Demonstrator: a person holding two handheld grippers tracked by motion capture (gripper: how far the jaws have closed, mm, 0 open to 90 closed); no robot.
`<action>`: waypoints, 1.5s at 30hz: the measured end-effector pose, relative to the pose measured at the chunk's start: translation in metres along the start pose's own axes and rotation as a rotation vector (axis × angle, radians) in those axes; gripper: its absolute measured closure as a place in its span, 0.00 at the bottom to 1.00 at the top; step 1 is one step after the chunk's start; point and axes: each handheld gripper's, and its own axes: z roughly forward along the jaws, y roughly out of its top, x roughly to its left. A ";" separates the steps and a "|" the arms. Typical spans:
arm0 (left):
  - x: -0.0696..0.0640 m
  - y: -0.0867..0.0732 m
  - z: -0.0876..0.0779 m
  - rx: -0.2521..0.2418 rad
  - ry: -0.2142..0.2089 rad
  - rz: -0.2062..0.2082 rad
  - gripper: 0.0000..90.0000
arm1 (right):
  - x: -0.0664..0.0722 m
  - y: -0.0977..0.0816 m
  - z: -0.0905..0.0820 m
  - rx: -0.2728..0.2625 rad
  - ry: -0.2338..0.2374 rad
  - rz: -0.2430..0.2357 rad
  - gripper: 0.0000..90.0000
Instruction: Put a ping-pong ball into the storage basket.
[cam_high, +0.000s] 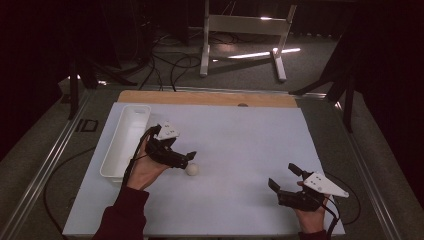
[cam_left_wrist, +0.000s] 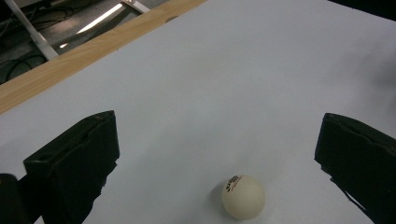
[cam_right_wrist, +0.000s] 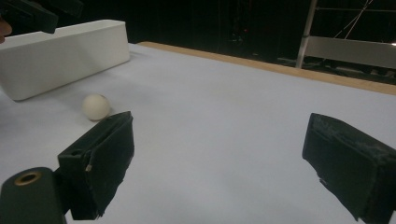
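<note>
Left tongs (cam_high: 189, 159): your jaws gape around the ping-pong ball (cam_high: 192, 169), ungrasped on the bench (cam_high: 240, 145) | right tongs (cam_high: 283, 177): released, idle | left: grip, lift into white bin (cam_high: 126, 140).

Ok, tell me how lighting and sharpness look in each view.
High view: dim, dark surroundings, glare streak on the floor beyond the table. Left gripper view: ball sharp, casting a soft shadow. Right gripper view: near jaws slightly soft, white tray evenly lit.

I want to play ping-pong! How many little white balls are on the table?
1. The white ball lies on the white table, just ahead of the open left gripper, right of the white bin. The bin's inside looks empty.
</note>
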 end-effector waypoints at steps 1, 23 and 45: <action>0.000 0.000 0.001 0.004 -0.001 0.005 0.01 | 0.000 0.000 0.000 -0.002 0.000 0.001 0.10; -0.007 0.002 0.016 0.031 -0.012 0.022 0.00 | 0.000 0.000 0.000 -0.002 0.002 -0.002 0.10; -0.012 -0.003 0.032 0.100 -0.027 0.043 0.00 | 0.000 0.000 0.001 -0.001 0.004 -0.002 0.10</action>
